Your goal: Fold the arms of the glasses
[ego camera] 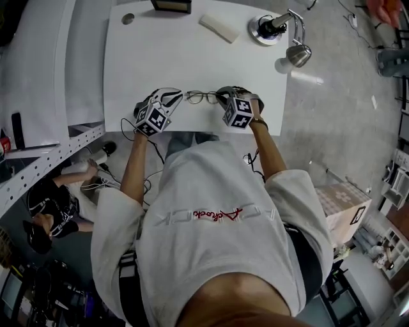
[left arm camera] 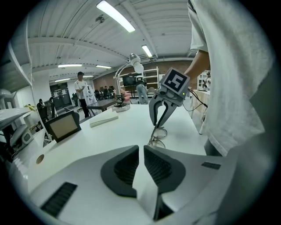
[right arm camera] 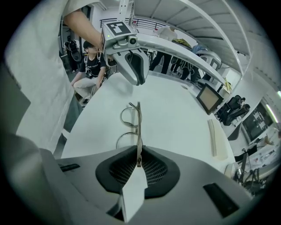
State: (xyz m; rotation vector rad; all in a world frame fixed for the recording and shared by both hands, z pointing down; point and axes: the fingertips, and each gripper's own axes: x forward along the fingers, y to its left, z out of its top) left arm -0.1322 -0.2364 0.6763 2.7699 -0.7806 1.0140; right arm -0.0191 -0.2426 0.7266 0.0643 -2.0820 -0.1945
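Observation:
Thin metal-framed glasses [ego camera: 203, 97] lie on the white table [ego camera: 192, 57] near its front edge, between my two grippers. My right gripper [ego camera: 223, 97] is shut on one arm of the glasses [right arm camera: 131, 121]; in the right gripper view that arm runs straight out from between the pads, with the two round lenses to its left. My left gripper [ego camera: 176, 98] sits just left of the frame with its jaws together and nothing between them. In the left gripper view the glasses [left arm camera: 157, 137] lie well beyond its own jaws, under the right gripper [left arm camera: 157, 125].
At the back of the table stand a desk lamp [ego camera: 281, 29], a pale flat block [ego camera: 219, 27] and a small framed screen [ego camera: 171, 5]. A cable hole [ego camera: 128, 18] is at the far left corner. A seated person [ego camera: 51, 211] is down to the left.

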